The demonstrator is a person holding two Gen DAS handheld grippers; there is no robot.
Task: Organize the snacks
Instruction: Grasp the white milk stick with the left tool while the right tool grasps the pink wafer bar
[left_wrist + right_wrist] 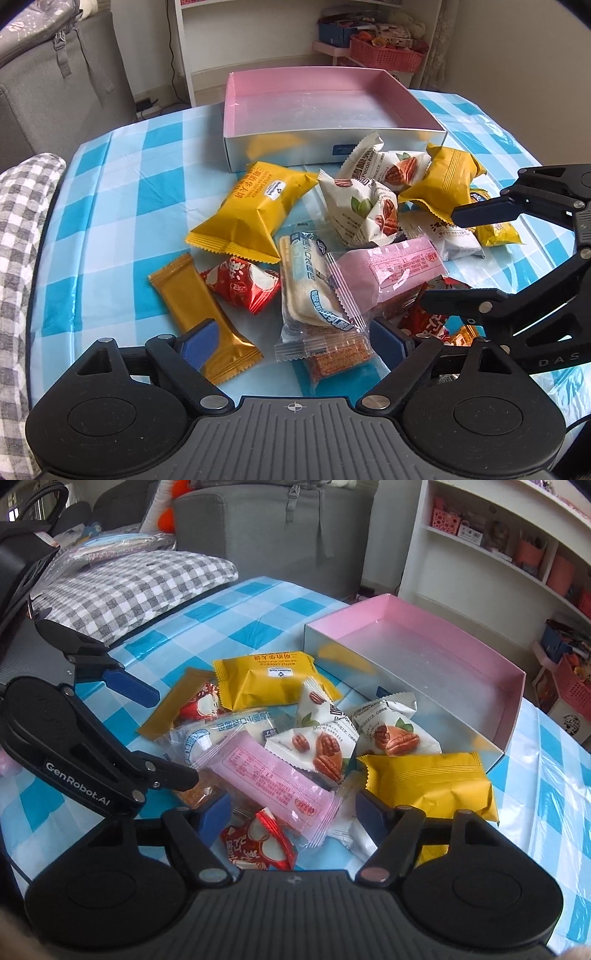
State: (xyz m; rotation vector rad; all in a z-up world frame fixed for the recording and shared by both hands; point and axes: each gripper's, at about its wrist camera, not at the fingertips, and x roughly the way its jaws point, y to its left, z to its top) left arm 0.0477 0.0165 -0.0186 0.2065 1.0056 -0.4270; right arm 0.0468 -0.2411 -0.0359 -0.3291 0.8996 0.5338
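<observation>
Snacks are heaped at six o'clock of the empty pink-lined box, handy for loading, with both the left gripper and right gripper held apart, clamped on nothing.

Low in the frame: left gripper with blue fingers spread, straddling a clear-wrapped wafer pack and gold bar. Centre: snack pile on checked table. Above: empty pink-lined box. Right edge: right gripper, fingers parted over the pile.
</observation>
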